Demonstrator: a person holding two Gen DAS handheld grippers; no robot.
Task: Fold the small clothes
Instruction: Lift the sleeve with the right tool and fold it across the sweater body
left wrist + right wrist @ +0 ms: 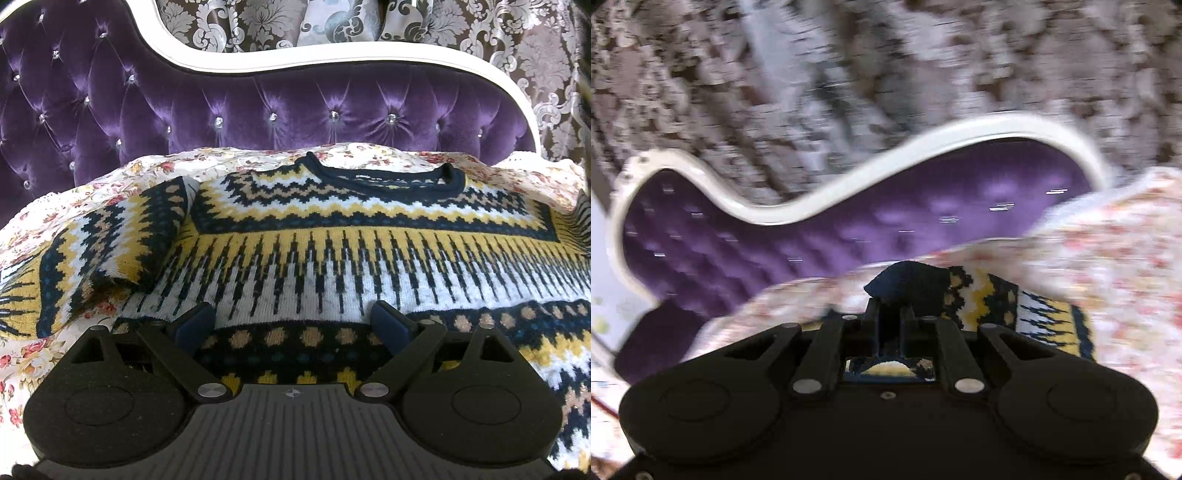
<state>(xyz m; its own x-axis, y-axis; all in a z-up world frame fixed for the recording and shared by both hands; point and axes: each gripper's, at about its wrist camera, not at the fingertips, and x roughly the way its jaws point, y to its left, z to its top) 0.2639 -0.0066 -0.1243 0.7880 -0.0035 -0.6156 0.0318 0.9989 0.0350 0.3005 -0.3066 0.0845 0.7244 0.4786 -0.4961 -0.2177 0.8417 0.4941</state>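
Left wrist view: patterned sweater (332, 236) lies flat on the floral bedspread (122, 173), neckline twd the purple tufted headboard (184, 110). One sleeve (147, 236) is folded in over the chest at frame left; the other shoulder runs off the right edge, so that sleeve can't be made out. Left gripper (295, 325) sits low over the hem w/ fingers spread wide, sweater knit btwn them, not pinched; whether the pads (195, 325) touch the knit can't be told. Bottom of sweater is hidden by the gripper body. Right wrist view: heavily motion-blurred; damask wall (849, 74) and headboard (849, 206) are smeared. Right gripper (890, 310) has fingers pressed together, pinching the sleeve's dark cuff (908, 280), w/ patterned knit trailing off to the right over the bedspread (1108, 277). Rest of sweater out of frame here.
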